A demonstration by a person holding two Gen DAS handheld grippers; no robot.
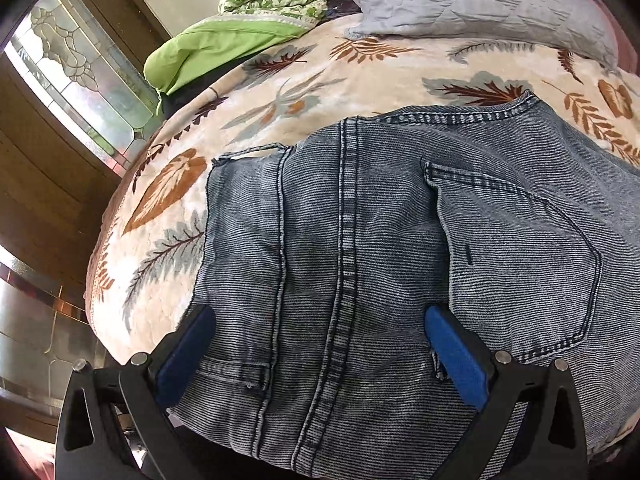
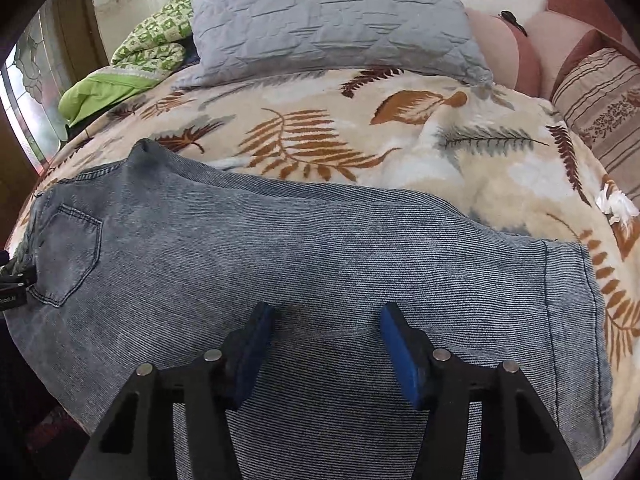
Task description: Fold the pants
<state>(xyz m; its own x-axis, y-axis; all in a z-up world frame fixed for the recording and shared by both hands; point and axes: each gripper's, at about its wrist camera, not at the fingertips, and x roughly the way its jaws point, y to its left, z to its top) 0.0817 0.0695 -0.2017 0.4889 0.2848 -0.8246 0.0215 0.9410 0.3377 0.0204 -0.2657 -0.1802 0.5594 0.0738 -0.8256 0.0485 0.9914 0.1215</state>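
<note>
Grey-blue denim pants [image 2: 280, 240] lie flat across a leaf-print blanket, back side up. In the left wrist view I see their seat, centre seam and back pocket [image 1: 520, 264]. My left gripper [image 1: 316, 316] hangs over the waist end with its blue pads far apart, open, denim lying loose below them. My right gripper [image 2: 326, 314] is at the near edge of the leg, jaws half closed, and a raised ridge of denim fills the gap between the pads. The leg hem [image 2: 576, 280] lies to the right. The left gripper's black body [image 2: 12, 284] shows at the waist.
A grey quilted pillow [image 2: 328, 20], a green patterned quilt [image 2: 148, 48] and a striped cushion [image 2: 600, 112] sit at the back of the bed [image 2: 440, 152]. A white scrap [image 2: 618, 204] lies at the right. A wooden door with patterned glass [image 1: 80, 80] stands left of the bed.
</note>
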